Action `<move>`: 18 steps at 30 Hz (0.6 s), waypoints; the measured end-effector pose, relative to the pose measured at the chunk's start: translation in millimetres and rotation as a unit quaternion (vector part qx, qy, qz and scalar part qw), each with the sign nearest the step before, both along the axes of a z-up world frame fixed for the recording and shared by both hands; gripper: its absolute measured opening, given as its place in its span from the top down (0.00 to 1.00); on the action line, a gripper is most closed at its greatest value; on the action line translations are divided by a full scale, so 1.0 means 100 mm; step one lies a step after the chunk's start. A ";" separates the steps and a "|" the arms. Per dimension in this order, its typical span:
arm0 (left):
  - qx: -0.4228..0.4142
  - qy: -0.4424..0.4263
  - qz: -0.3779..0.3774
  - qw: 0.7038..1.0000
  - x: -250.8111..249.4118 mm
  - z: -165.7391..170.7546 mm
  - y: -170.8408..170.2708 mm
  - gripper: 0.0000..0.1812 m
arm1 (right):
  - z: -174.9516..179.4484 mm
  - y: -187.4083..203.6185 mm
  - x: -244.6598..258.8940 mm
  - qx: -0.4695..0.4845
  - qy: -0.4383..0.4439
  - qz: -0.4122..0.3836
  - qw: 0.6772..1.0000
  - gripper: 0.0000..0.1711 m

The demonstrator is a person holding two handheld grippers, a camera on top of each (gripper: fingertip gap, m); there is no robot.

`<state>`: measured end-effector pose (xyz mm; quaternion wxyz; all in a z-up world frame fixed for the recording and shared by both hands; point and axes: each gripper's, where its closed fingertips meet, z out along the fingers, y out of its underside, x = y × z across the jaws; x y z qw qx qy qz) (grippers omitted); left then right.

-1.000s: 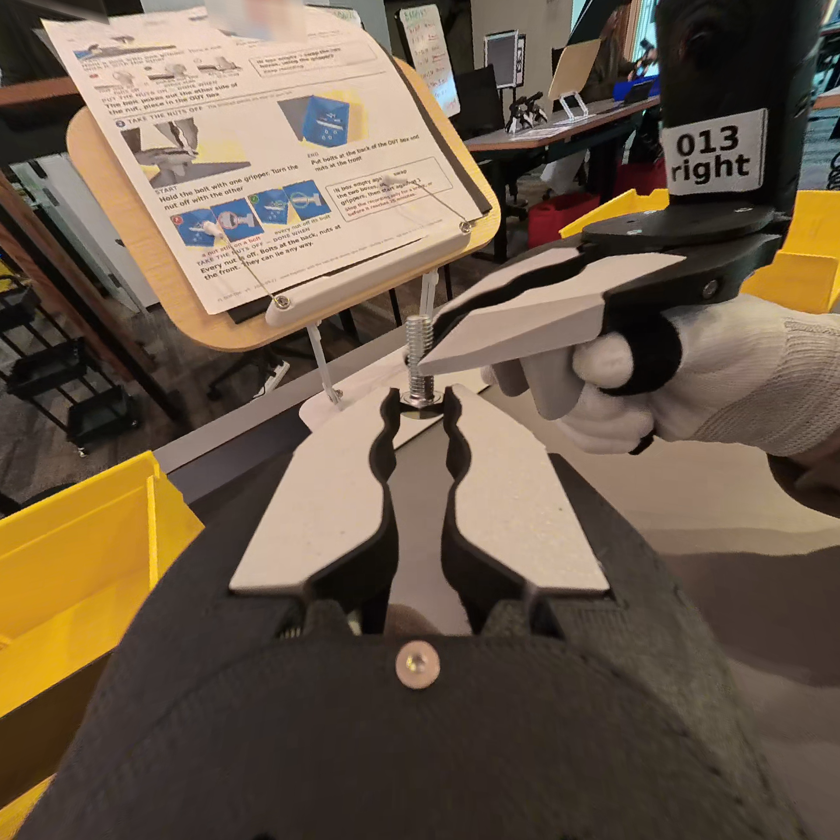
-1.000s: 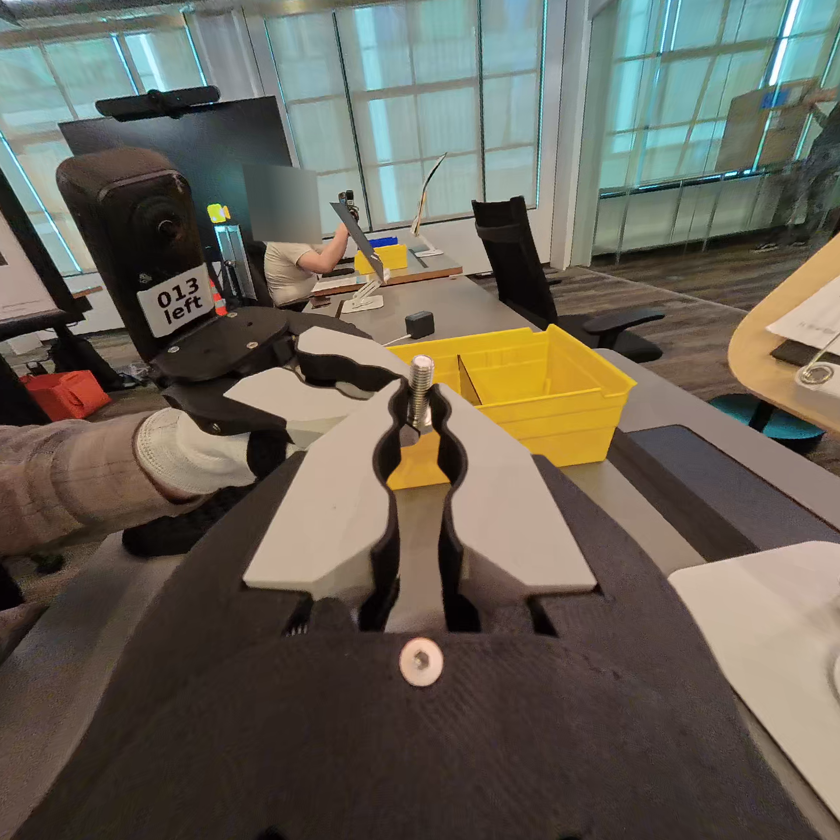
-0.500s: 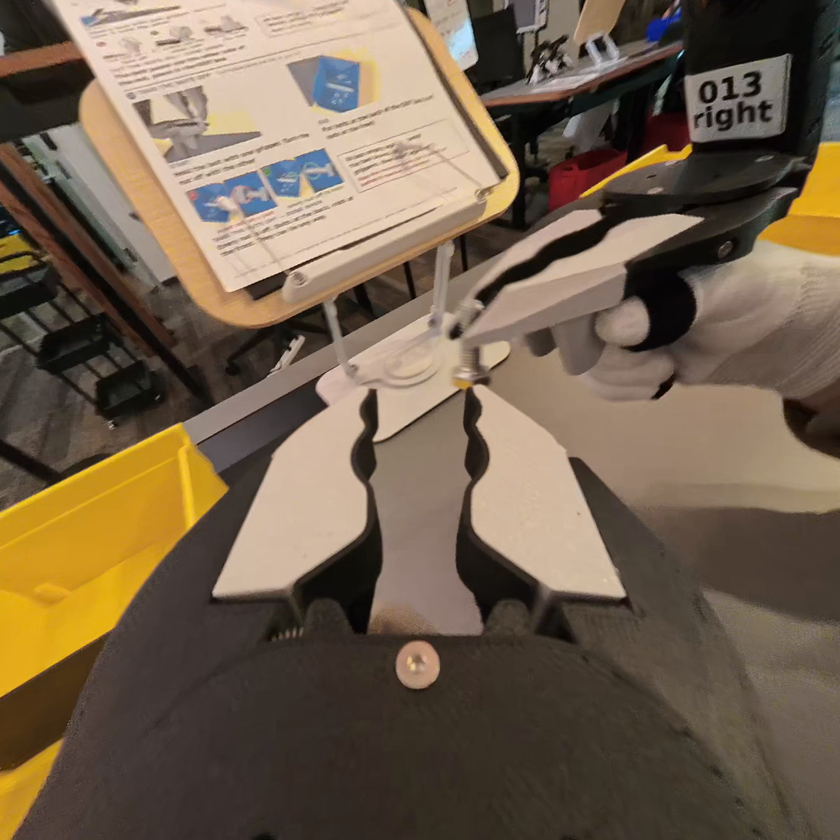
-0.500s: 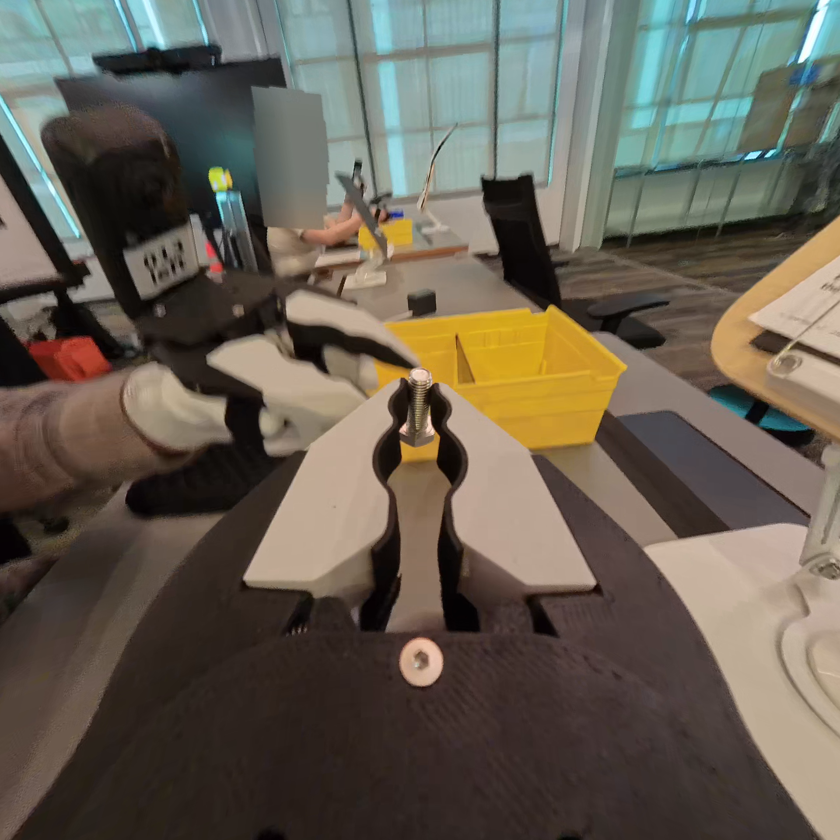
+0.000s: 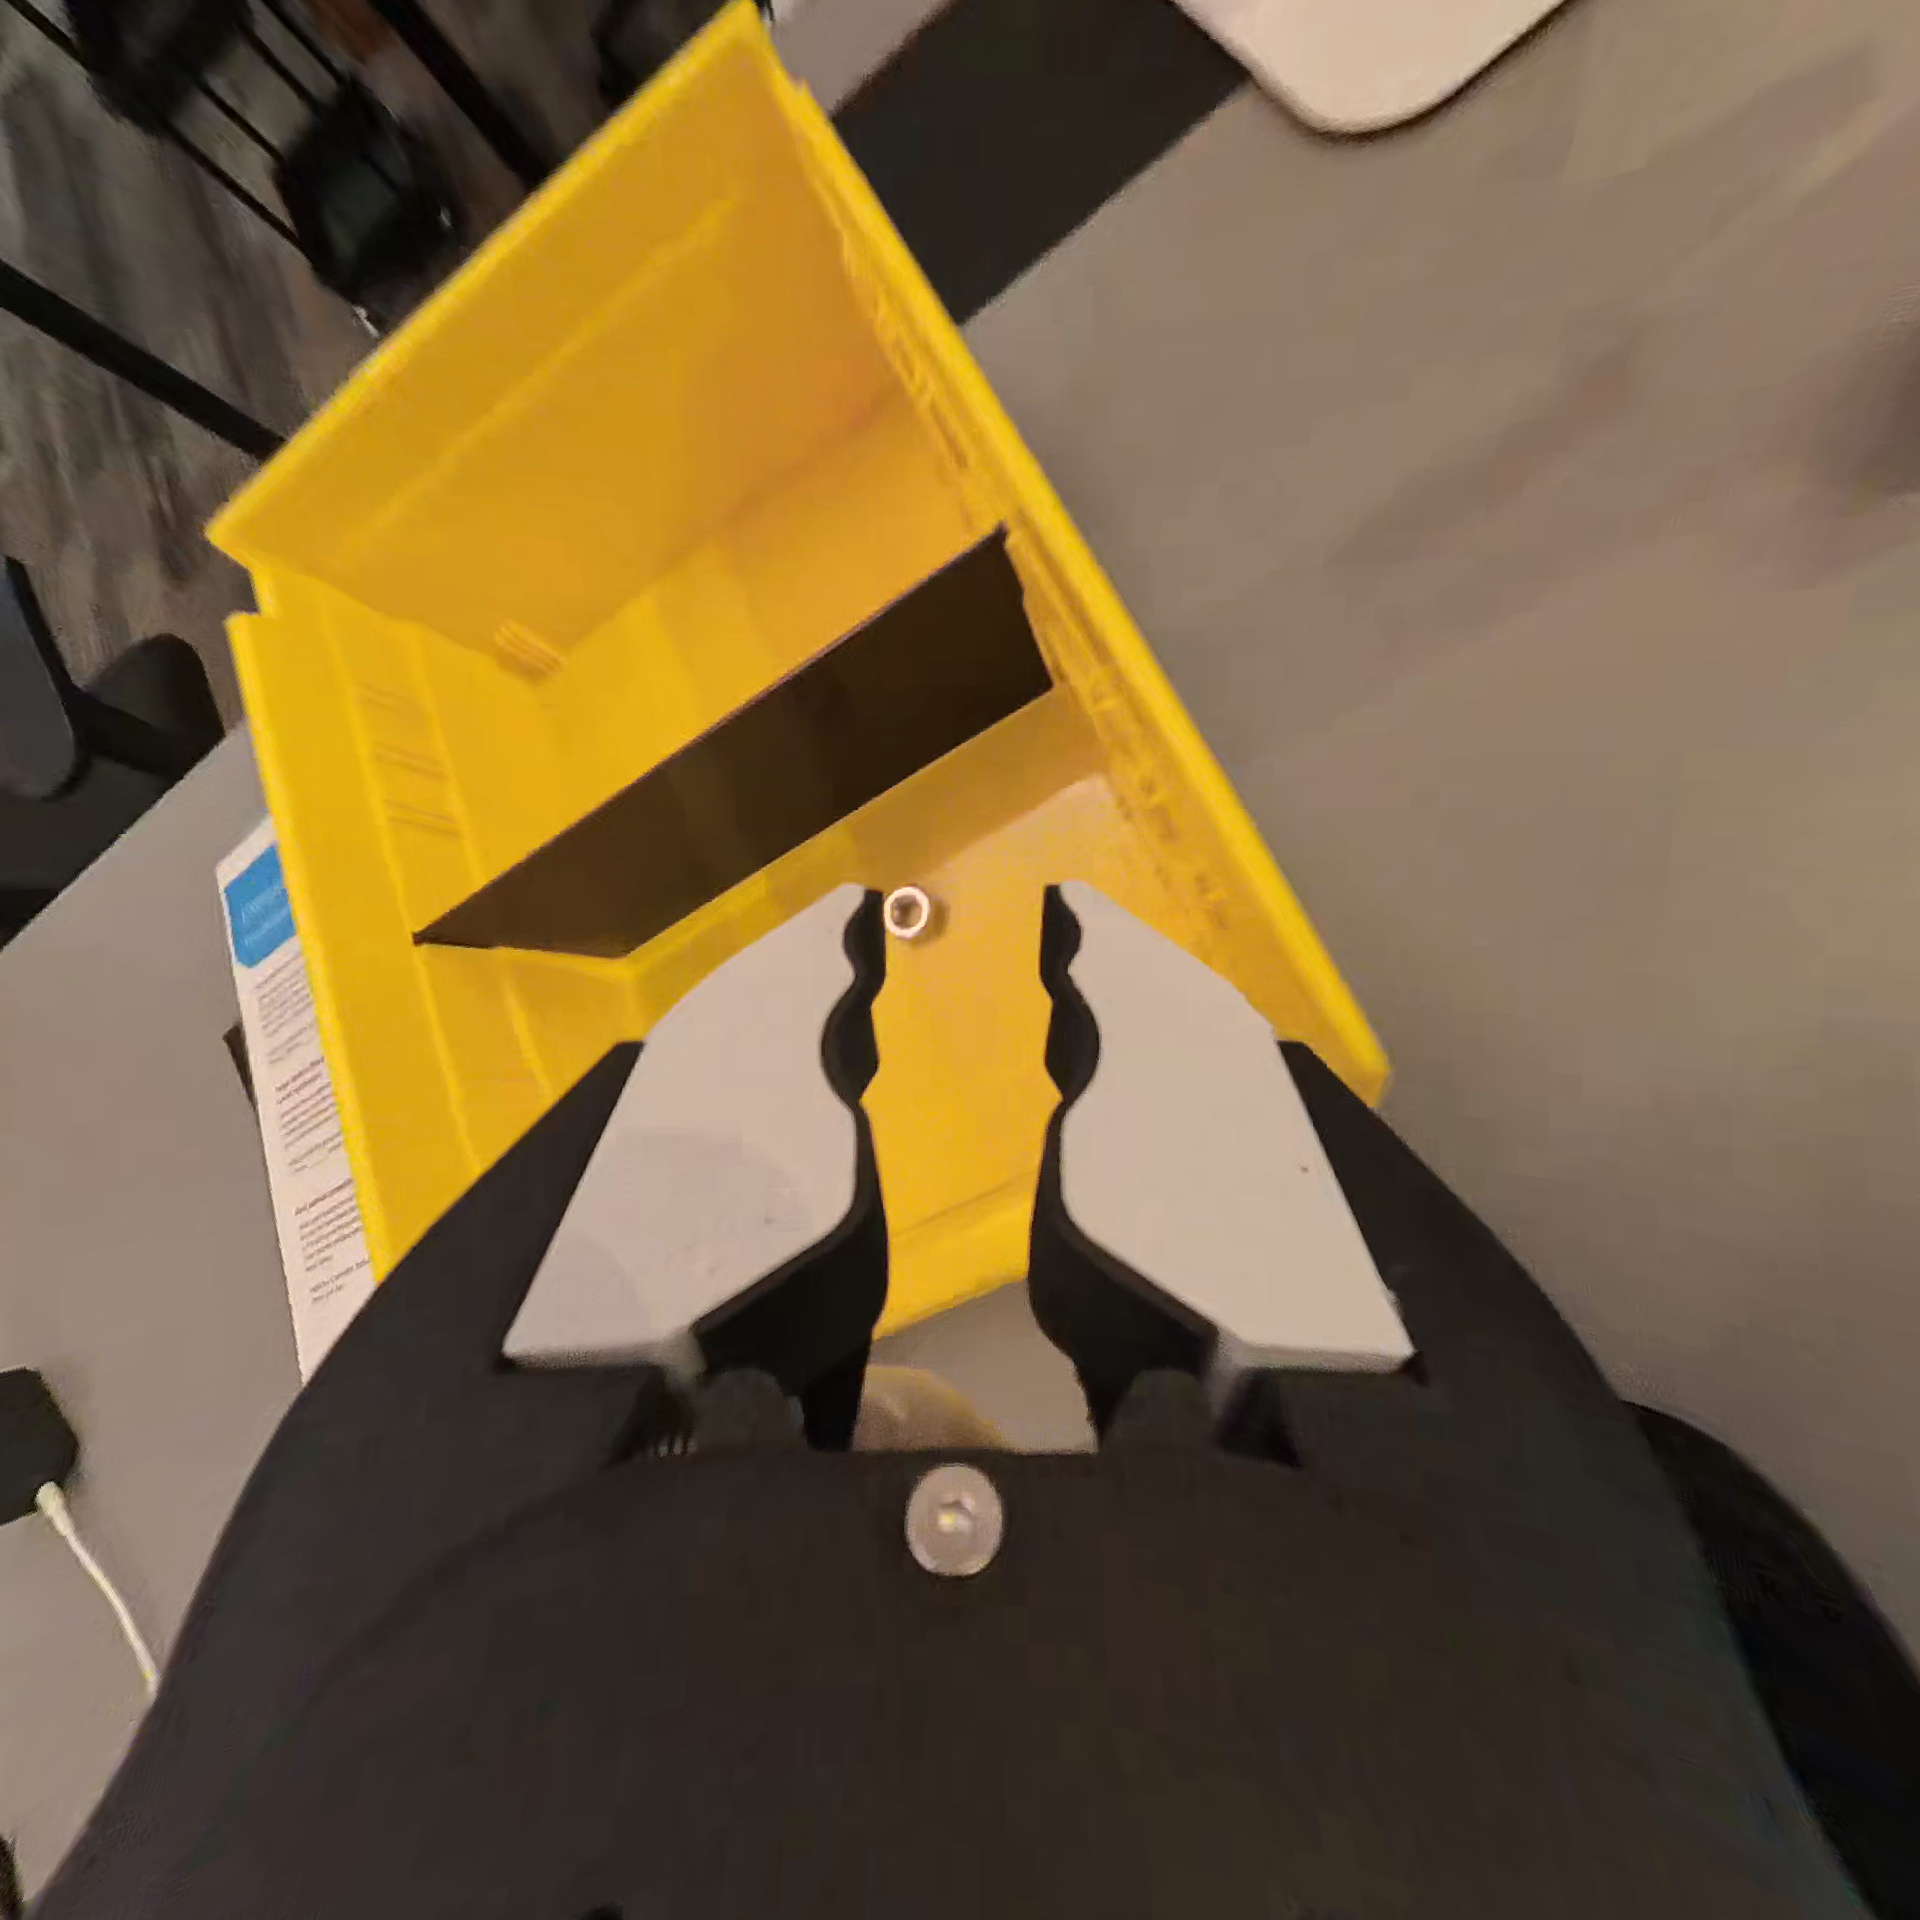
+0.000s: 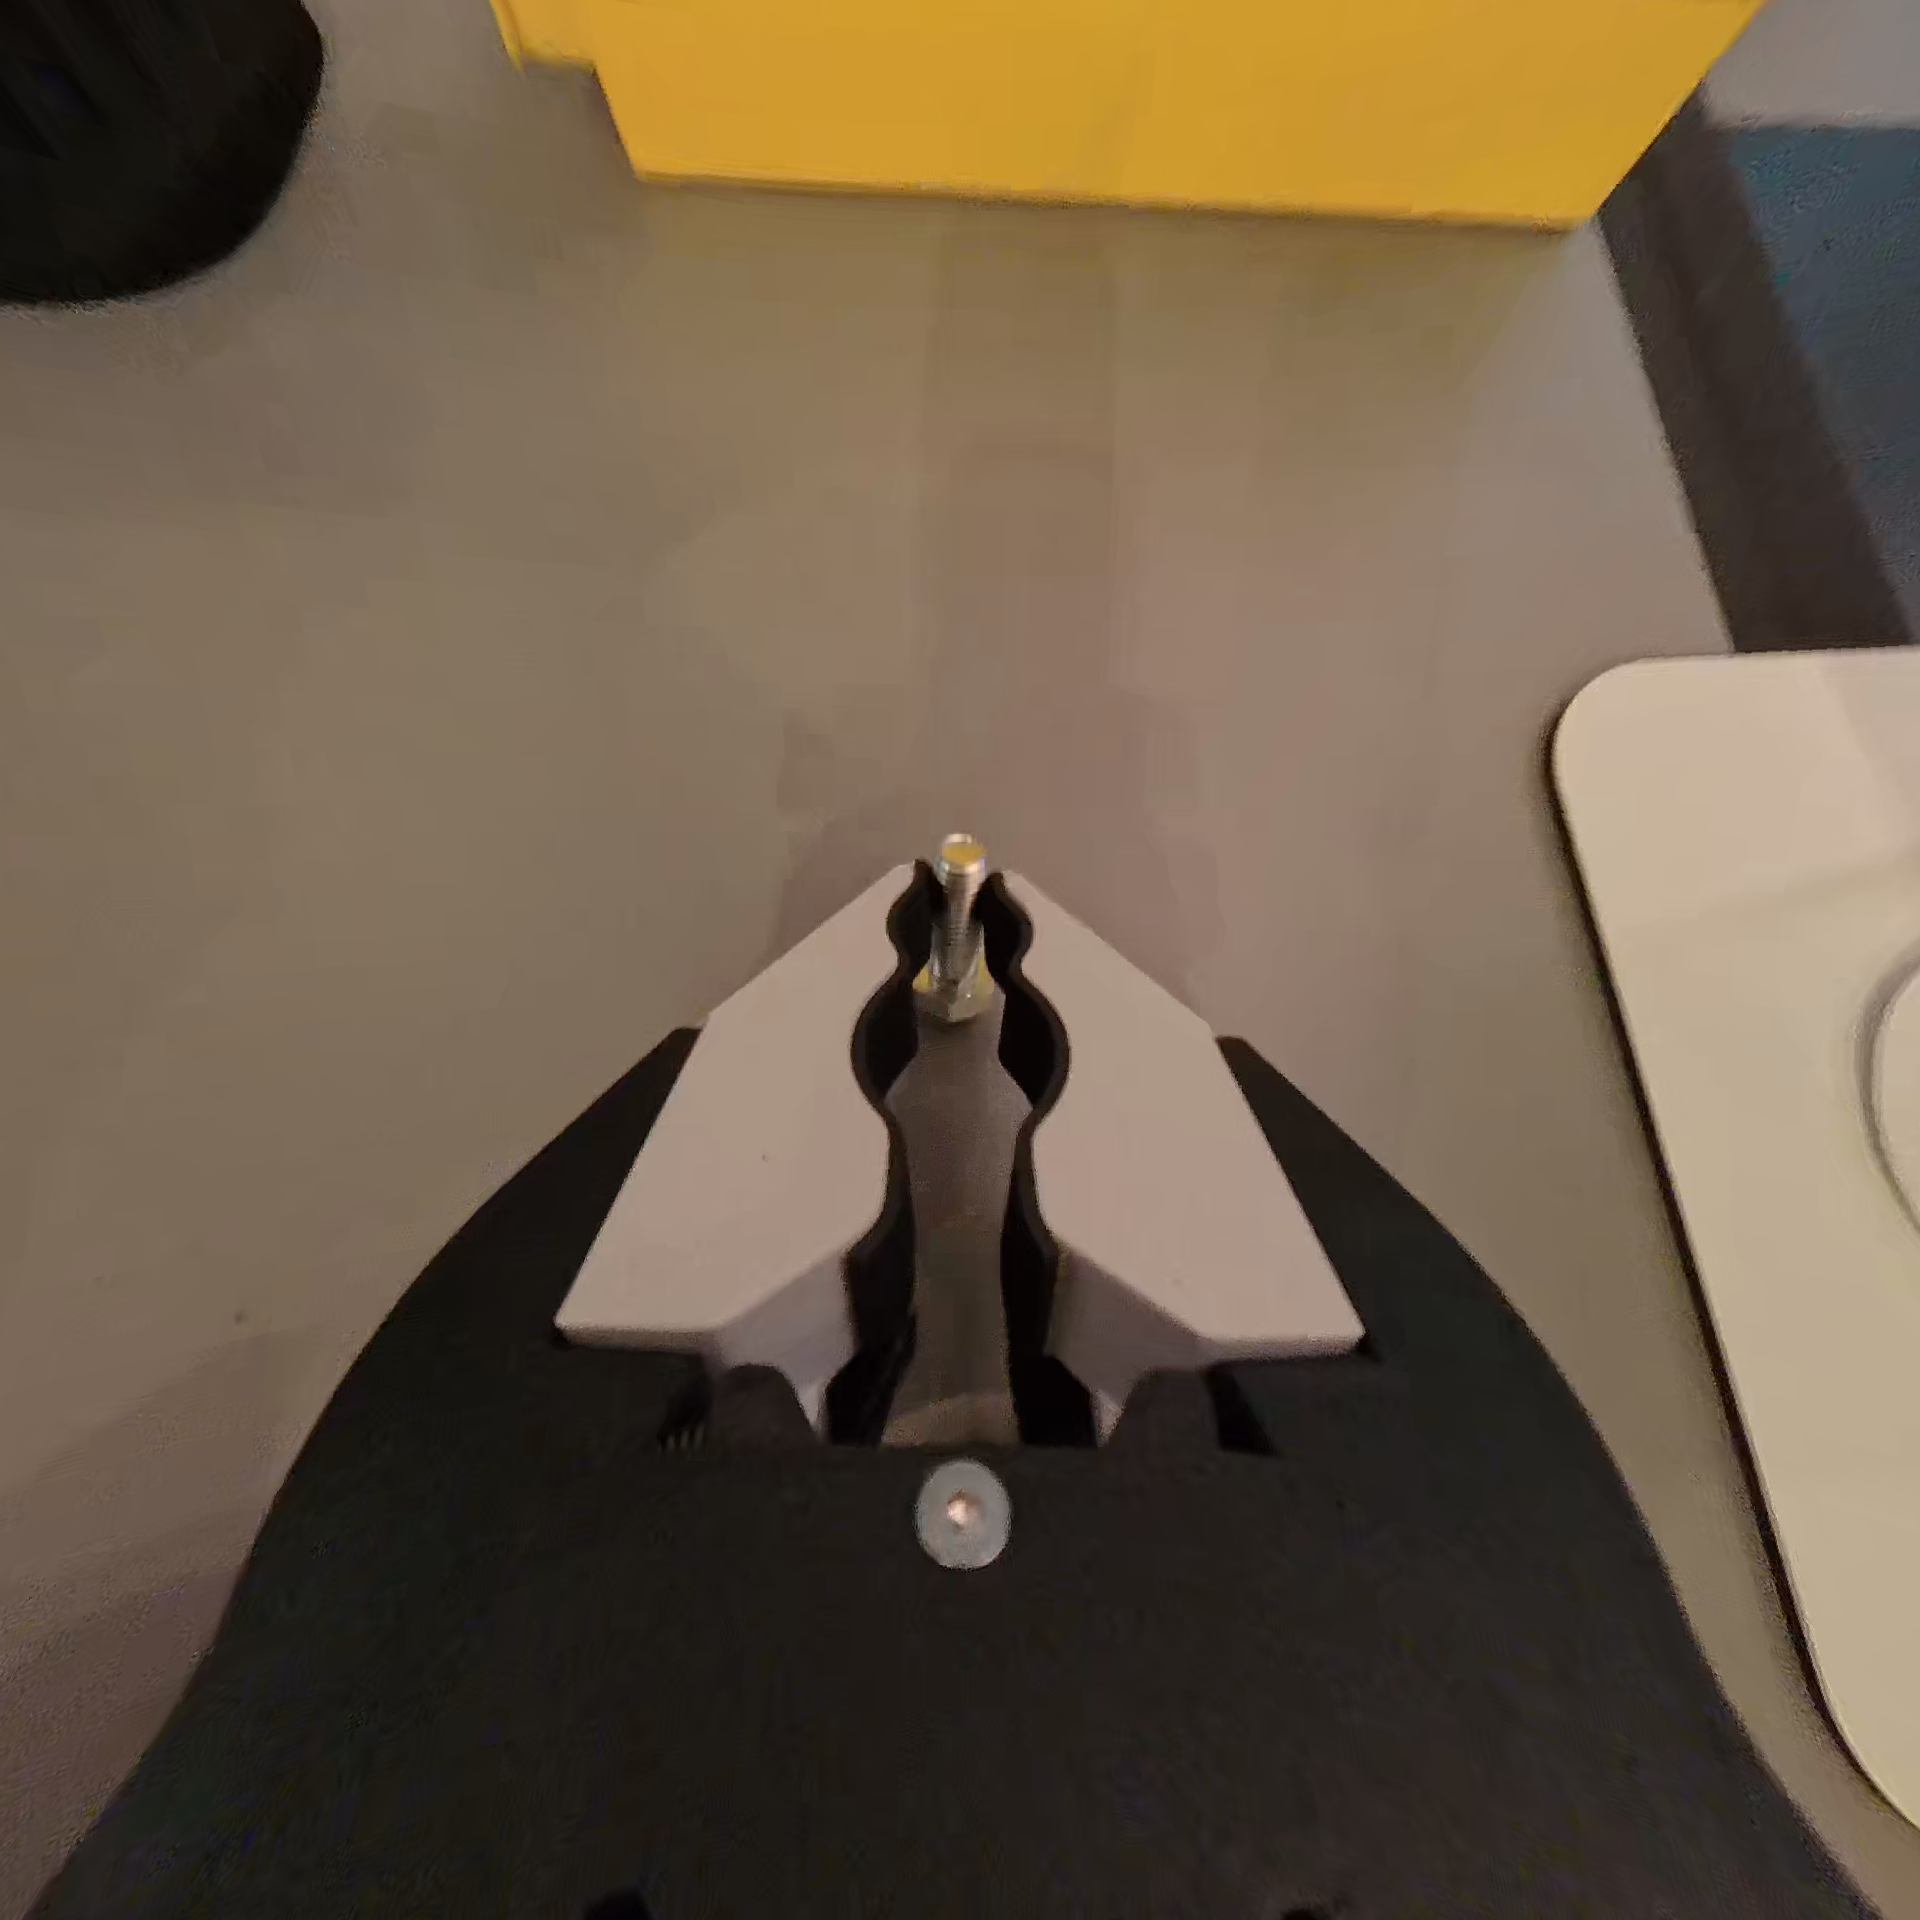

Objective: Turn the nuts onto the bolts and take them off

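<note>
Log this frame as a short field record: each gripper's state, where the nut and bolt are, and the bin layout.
left gripper: open, held over the yellow bin
nut: loose in the bin's near compartment, between the gripper tips in view
bin divider: dark panel splitting the bin in two
right gripper: shut on the bolt
bolt: no nut on it, above the grey table

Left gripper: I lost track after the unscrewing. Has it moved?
Yes. The left gripper swung away from the document stand and now hangs open over the yellow bin.
</note>
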<state>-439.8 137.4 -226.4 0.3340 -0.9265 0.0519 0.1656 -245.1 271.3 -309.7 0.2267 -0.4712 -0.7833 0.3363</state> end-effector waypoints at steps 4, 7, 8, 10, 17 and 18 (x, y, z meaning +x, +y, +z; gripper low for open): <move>-0.044 -0.016 -0.003 0.999 -0.19 -0.28 0.08 0.84 | 0.01 0.03 0.06 -0.006 0.000 0.004 1.000 0.96; -0.078 -0.021 -0.007 0.997 -0.28 -0.40 0.10 0.83 | 0.00 0.09 0.14 0.000 -0.009 0.008 1.000 0.96; -0.089 -0.029 -0.008 0.996 -0.29 -0.43 0.11 0.83 | 0.00 0.11 0.16 0.002 -0.012 0.006 1.000 0.95; -0.099 -0.030 -0.013 0.995 -0.34 -0.47 0.13 0.81 | -0.04 0.12 0.22 0.006 -0.027 0.014 1.000 0.94; -0.147 -0.035 -0.037 0.988 -0.41 -0.64 0.17 0.80 | 0.00 0.17 0.28 0.011 -0.027 0.010 1.000 0.84; -0.156 -0.044 -0.041 0.986 -0.40 -0.67 0.18 0.80 | 0.03 0.19 0.27 0.012 -0.020 0.006 1.000 0.84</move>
